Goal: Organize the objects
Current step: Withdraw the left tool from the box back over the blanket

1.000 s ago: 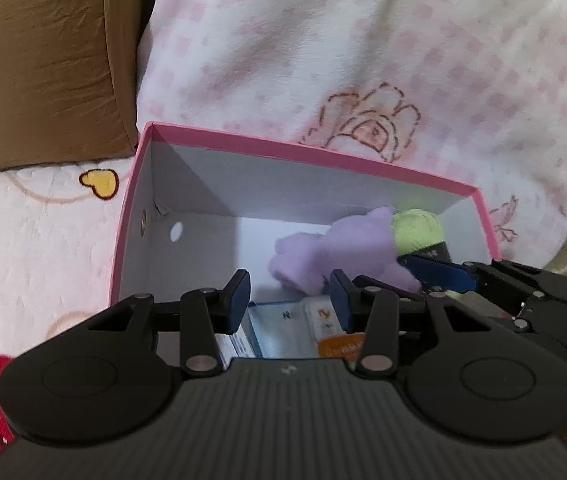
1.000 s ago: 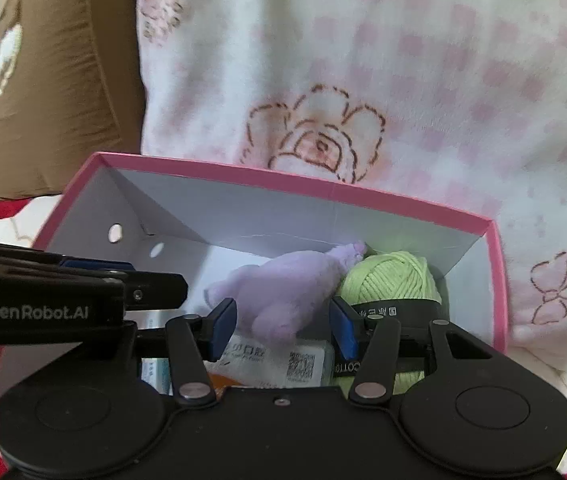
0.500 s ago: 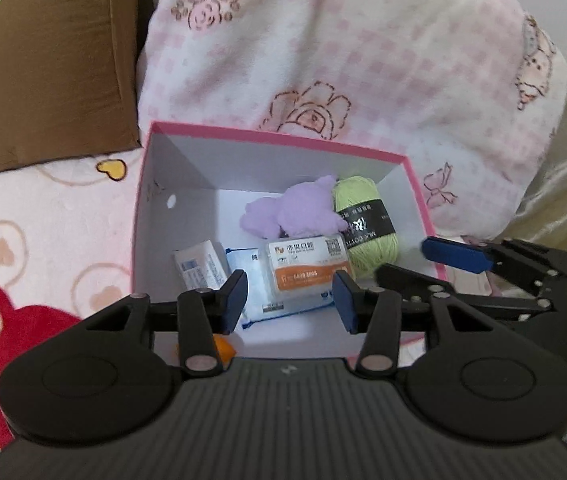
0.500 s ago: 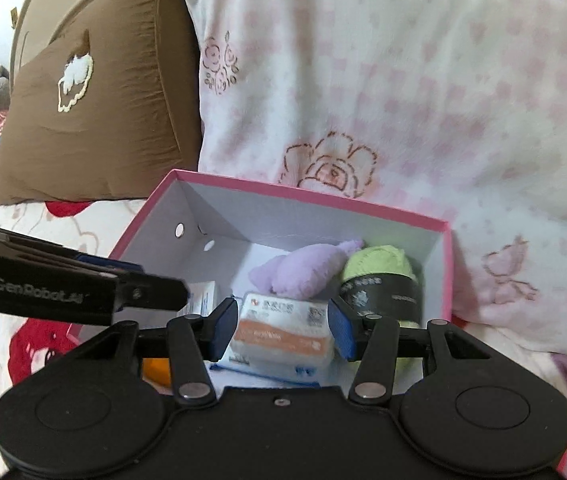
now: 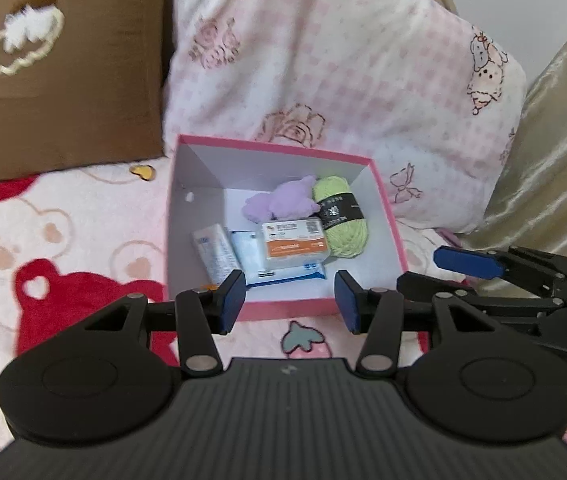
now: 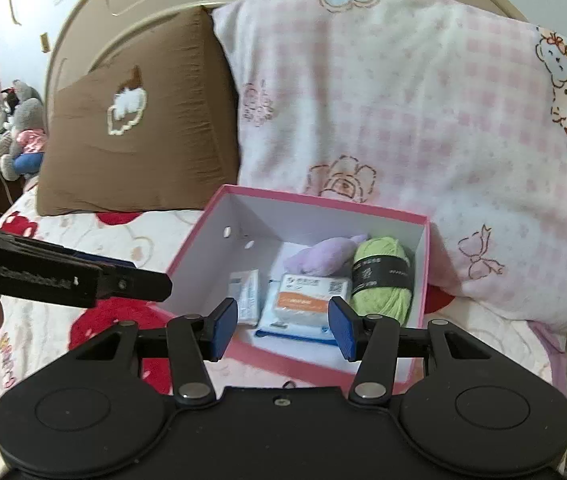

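Pink box (image 5: 283, 308) at frame centre on the bed (image 5: 63, 240), holding green yarn (image 5: 341, 220), purple plush (image 5: 279, 204), packets. Left gripper (image 5: 287, 300) just been opening, jaws parted, empty. Right gripper (image 6: 281, 326) jaws parted, gripping nothing.

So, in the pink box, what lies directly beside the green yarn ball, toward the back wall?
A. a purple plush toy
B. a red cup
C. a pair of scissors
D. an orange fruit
A: the purple plush toy sits against the green yarn ball near the back wall of the pink box.
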Tool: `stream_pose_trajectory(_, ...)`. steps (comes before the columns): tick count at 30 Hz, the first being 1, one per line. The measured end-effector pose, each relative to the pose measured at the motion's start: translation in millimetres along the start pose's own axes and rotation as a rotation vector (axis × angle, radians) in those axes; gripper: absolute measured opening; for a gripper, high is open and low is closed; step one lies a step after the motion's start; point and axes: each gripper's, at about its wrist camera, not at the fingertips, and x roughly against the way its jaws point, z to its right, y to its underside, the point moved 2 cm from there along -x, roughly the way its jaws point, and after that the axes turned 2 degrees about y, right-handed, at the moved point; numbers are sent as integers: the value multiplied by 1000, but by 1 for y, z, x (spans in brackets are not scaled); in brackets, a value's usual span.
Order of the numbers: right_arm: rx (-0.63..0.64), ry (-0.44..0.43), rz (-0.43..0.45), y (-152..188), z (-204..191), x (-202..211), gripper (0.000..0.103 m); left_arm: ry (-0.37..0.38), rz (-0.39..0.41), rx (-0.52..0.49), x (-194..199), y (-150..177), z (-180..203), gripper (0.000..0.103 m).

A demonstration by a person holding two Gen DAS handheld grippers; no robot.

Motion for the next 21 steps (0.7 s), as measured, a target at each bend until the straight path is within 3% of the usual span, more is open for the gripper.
stream_pose_trajectory(8,-14,14,-8,16,-16,28,57,-47,22,-51,40,20,16,48)
stream_pose_trajectory(21,-30,60,9,42,-23,72,58,-79,-23,-70,57,65,33,48)
